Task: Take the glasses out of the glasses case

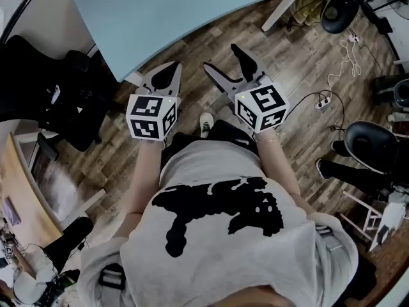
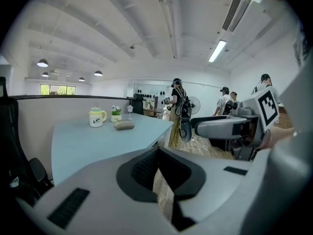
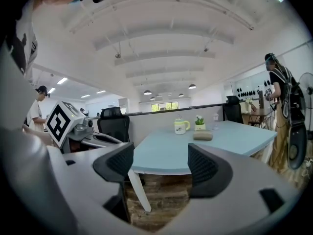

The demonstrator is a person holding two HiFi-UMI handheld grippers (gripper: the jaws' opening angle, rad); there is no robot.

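Observation:
The glasses case (image 2: 124,125) is a small grey-brown pouch that lies closed on the light blue table (image 2: 88,141), next to a yellow-lidded mug (image 2: 97,117) and a little potted plant (image 2: 116,113). In the right gripper view the case (image 3: 202,136) lies far off on the table (image 3: 171,153), beyond the jaws. My left gripper (image 1: 176,66) hangs over the wooden floor just short of the table's (image 1: 192,11) edge, its jaws together and empty (image 2: 156,153). My right gripper (image 1: 220,56) beside it stands wide open (image 3: 161,163) with nothing between its pads. The glasses are not visible.
Black office chairs (image 1: 70,101) stand to the left, and another chair (image 3: 113,124) sits behind the table. A power strip with cables (image 1: 323,101) lies on the floor at the right. Several people (image 2: 176,106) stand beyond the table's far end. The table leg (image 3: 137,192) is near.

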